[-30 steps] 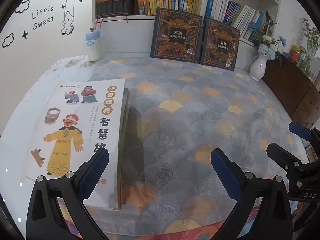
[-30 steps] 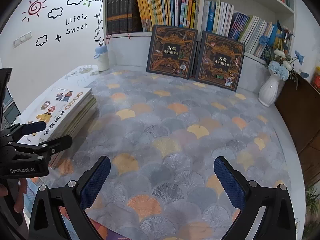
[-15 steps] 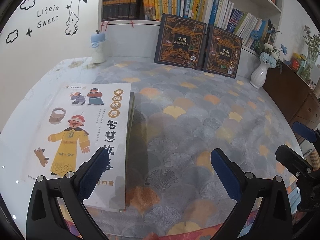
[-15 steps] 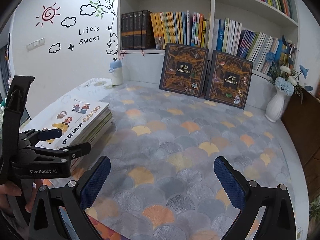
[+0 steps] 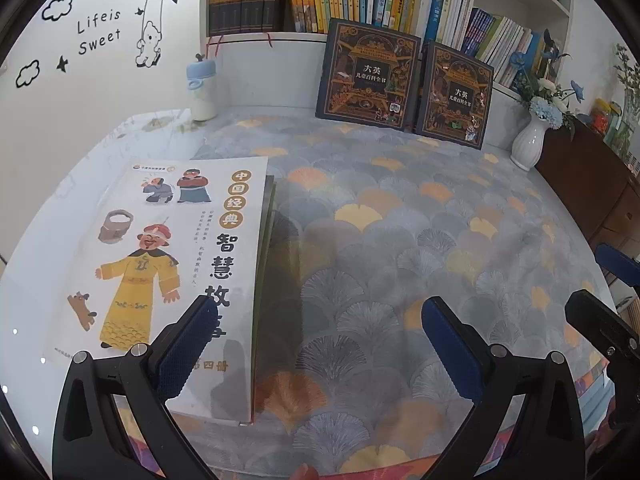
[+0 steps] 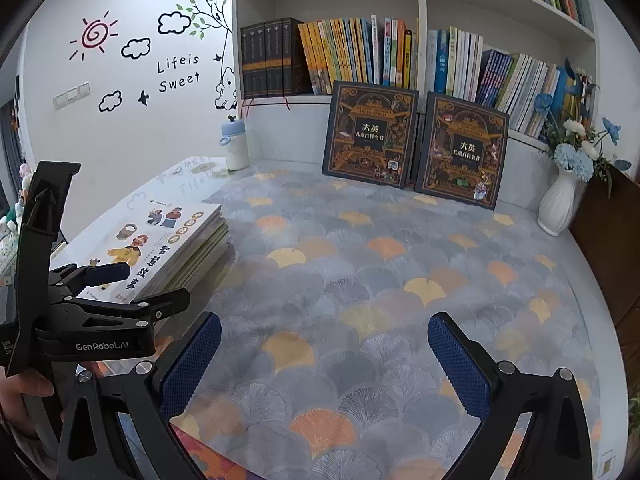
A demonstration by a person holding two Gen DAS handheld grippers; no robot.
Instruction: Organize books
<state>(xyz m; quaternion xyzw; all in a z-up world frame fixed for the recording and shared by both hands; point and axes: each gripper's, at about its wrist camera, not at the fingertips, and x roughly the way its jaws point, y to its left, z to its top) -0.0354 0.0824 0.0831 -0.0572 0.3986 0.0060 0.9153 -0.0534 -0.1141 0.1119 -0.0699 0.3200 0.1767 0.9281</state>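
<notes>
Both cameras have pulled up and back. Left gripper (image 5: pixel 316 344) and right gripper (image 6: pixel 324 360) released, empty. Book stack (image 6: pixel 160 248) lies squared at left of frame on counter (image 6: pixel 360 280); stacking looks finished.

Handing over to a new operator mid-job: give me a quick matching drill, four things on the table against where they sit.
Things:
1. stack of picture books
2. two dark encyclopedia volumes
3. white vase
4. blue-capped bottle

Places:
A. far right corner, holding blue and white flowers
B. far left, by the wall with the decals
C. near left edge of the table, lying flat
D. standing at the back, leaning under the bookshelf

Pairs: 1-C, 2-D, 3-A, 4-B
</notes>
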